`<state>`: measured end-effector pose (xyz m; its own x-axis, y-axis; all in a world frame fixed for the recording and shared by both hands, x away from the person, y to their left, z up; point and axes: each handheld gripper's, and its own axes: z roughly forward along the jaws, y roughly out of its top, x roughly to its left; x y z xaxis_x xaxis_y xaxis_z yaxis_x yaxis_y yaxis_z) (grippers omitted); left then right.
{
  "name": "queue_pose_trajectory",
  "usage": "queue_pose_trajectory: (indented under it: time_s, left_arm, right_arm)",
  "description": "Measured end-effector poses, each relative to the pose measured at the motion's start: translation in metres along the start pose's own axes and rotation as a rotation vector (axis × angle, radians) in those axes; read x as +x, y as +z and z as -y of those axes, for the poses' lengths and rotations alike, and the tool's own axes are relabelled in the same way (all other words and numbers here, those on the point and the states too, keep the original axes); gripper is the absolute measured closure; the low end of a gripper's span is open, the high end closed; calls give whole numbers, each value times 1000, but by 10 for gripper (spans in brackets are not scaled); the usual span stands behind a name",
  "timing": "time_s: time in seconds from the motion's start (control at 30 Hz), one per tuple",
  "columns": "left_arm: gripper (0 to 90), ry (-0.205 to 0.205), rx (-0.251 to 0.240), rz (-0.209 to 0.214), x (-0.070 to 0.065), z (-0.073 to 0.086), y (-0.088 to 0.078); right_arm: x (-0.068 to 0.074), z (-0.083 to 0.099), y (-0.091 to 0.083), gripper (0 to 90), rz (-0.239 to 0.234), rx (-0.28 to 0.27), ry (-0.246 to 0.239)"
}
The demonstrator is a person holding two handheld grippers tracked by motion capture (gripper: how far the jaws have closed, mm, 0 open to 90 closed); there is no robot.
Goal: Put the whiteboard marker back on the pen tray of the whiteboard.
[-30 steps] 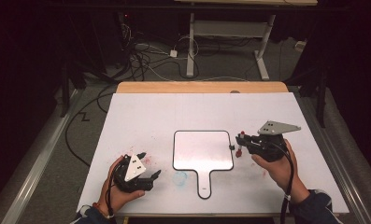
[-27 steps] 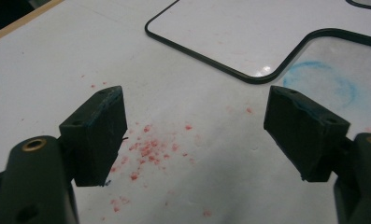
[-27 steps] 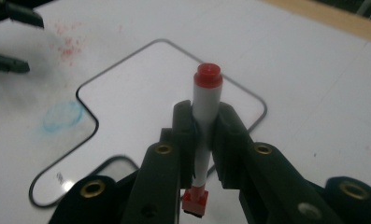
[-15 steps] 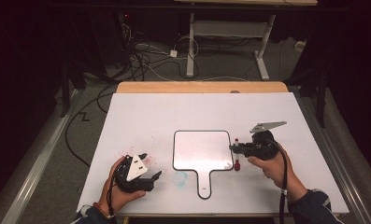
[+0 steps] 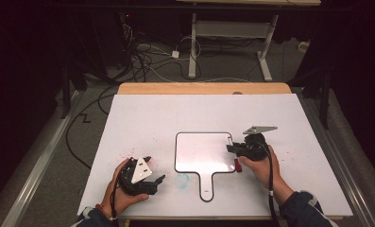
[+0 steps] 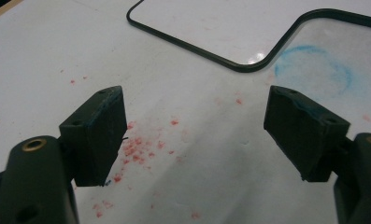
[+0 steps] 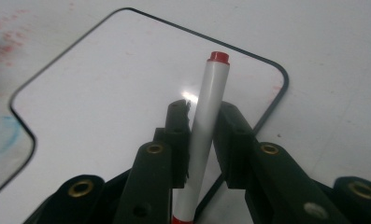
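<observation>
White bench: right gripper fingers clamp the marker, jaws just easing, long axis toward twelve o'clock over the whiteboard; left gripper gapes empty.

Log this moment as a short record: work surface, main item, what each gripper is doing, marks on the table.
surface: white table
board: small whiteboard with dark rim and a handle, lying flat, blank
right gripper: over the board's right edge, marker between its jaws; jaws have just been opening a little
marker: white barrel, red ends, standing steeply over the board
left gripper: open, nothing between its jaws, resting near the table's front left
marks: red specks and a blue smear on the table
</observation>
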<state>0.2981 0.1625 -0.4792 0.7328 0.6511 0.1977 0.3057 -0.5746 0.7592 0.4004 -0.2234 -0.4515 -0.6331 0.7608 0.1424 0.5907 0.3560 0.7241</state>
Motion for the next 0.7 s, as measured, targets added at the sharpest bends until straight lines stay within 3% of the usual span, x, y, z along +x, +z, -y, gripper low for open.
queue_pose_trajectory:
  time_s: [0.13,0.4,0.7]
  left_arm:
    - [202,11,11,3,-1,0,1]
    - [202,12,20,8,-1,0,3]
    - [202,11,26,10,-1,1,4]
  right_arm:
    - [5,3,5,766,80,-7,-70]
    - [6,6,15,747,121,18,-103]
    - [4,4,23,704,171,8,-131]
